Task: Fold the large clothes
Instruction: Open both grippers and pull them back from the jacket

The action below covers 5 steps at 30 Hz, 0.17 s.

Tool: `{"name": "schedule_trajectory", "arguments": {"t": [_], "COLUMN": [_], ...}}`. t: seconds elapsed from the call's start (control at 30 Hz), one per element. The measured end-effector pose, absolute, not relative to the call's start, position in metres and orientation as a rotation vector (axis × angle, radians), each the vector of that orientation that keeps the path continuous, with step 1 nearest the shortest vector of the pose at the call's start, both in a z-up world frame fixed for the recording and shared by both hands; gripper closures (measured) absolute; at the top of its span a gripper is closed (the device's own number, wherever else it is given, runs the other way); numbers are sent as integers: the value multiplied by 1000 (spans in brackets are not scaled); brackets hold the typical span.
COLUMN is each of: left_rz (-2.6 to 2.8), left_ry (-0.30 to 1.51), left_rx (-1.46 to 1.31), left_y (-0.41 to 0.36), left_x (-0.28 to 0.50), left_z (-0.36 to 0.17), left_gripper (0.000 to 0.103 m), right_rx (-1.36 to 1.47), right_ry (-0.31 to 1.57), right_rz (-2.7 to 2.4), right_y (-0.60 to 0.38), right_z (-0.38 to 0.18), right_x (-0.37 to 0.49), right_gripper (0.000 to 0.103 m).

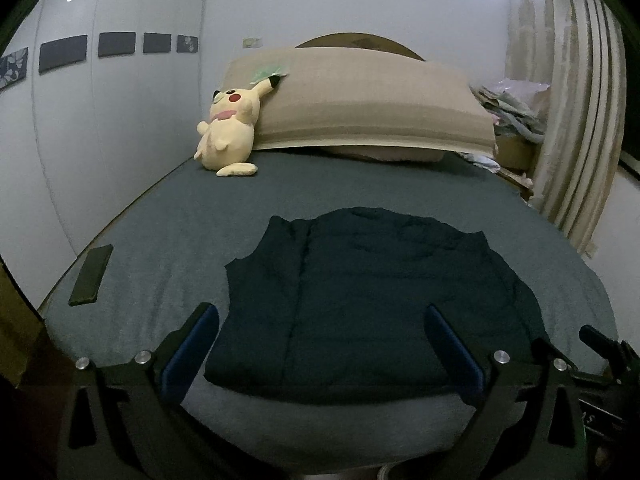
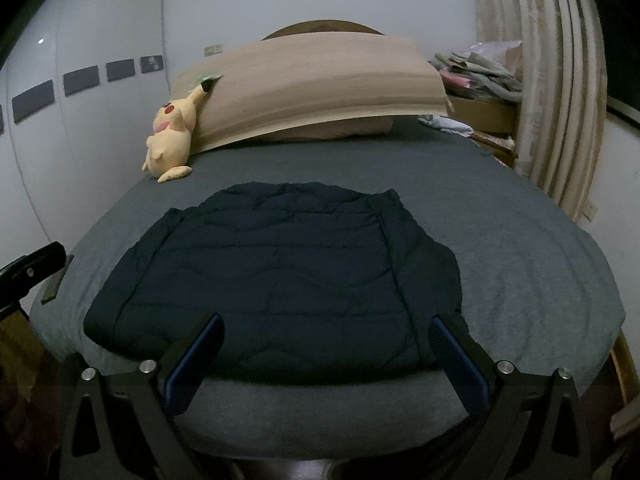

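A dark navy quilted jacket (image 1: 360,272) (image 2: 272,272) lies flat on the grey bed (image 1: 180,220) (image 2: 520,260), its sides folded inward and its near hem close to the bed's front edge. My left gripper (image 1: 320,308) is open wide just in front of the jacket's near left part, blue pads apart, nothing between them. Over the jacket's near right part my right gripper (image 2: 327,318) is open too, holding nothing. Each gripper's black frame shows at the edge of the other's view.
A yellow plush toy (image 1: 228,128) leans on a long beige pillow (image 1: 372,100) at the head of the bed. A flat dark slab (image 1: 91,276) lies near the bed's left edge. Striped curtains (image 1: 580,120) and a clutter pile (image 1: 512,108) stand at the right.
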<state>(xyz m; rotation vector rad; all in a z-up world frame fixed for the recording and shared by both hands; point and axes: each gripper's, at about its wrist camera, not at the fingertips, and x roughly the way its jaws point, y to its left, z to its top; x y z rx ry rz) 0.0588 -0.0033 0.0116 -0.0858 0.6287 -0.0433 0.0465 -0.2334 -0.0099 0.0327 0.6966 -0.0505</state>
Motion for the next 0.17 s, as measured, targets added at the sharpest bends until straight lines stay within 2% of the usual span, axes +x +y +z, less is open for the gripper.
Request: {"name": "schedule_trajectory", "arguments": {"t": [0.17], "left_rz": [-51], "left_ry": [613], "left_rx": [-67], "left_y": [-7], "left_x": [57], "left_z": [14], "left_gripper": [0], "right_rx": [31], "right_ry": [696], "right_rz": [-52], "right_y": [-233], "right_z": [-9], "right_x": [47], "right_gripper": [0]}}
